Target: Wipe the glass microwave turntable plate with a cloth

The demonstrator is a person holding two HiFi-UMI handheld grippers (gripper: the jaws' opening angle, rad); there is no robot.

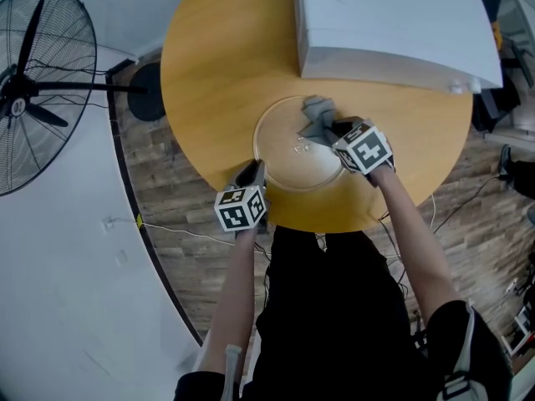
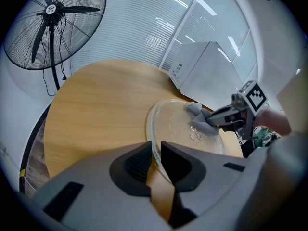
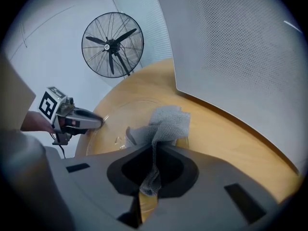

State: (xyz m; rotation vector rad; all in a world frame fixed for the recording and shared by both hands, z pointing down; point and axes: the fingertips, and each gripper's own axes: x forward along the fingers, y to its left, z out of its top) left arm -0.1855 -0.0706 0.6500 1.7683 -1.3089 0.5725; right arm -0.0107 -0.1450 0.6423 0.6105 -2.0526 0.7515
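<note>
Right gripper (image 3: 154, 150): clamped shut on grey cloth (image 3: 166, 121), wad pressed to far edge of glass plate (image 1: 292, 161). Left gripper (image 2: 155, 150): nipped onto plate's near rim, pinning it to round wooden table (image 1: 217, 57) by microwave (image 1: 384, 23). Hold left grip steady, flatten cloth, sweep overlapping arcs ctr to rim w/o tipping plate. No legible brand/text; fan (image 2: 53, 23) badge too small to read.

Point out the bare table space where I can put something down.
Widest free patch, head view: bare wood of the table left of the microwave and beyond the glass plate. A smaller strip lies right of the plate, below the microwave's front. Crowded: the near edge, where the left gripper clamps the plate rim and the right gripper holds the cloth.
</note>
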